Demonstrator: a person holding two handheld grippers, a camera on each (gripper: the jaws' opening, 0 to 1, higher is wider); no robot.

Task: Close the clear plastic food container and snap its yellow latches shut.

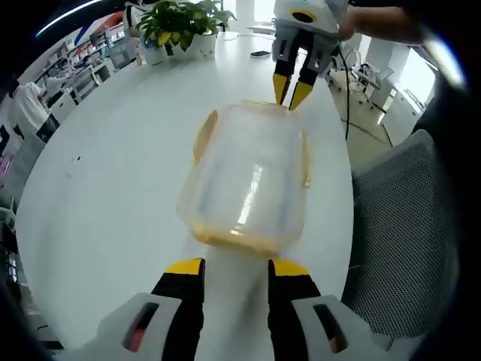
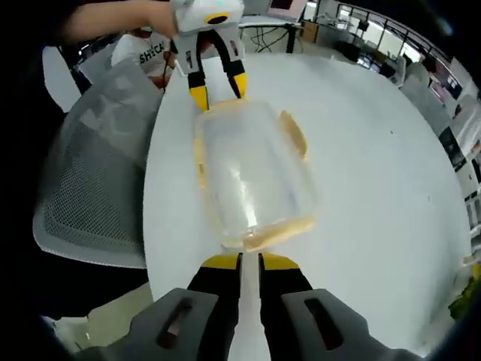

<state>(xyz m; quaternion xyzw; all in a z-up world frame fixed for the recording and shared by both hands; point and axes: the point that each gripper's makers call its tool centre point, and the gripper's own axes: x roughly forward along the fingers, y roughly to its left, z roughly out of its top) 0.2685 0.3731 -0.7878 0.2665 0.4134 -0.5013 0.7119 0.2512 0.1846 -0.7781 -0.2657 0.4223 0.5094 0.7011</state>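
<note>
Left gripper (image 1: 235, 265), near edge of its own view: jaws spread, nothing between them, tips just short of the near end of the clear plastic food container (image 1: 246, 179). Container sits on the white round table (image 1: 113, 173), lid (image 1: 252, 162) on top and apparently seated; looks closed, though the seal cannot be confirmed through the blur. Yellow latches: one on the left long side (image 1: 204, 135) stands flared outward, so judged not yet snapped; the right-side one (image 1: 306, 158) lies closer to the wall, state unclear. At the far end, the right gripper (image 1: 291, 90) has its jaws nearly together, tips at the far yellow rim; whether it pinches the end latch cannot be told. In the right gripper view the same jaws sit close together just short of the container's end. Beyond: mesh chair (image 1: 398, 233) at right, potted plant (image 1: 180, 26) far across the table. Judgement: lid down, latching is what remains.
</note>
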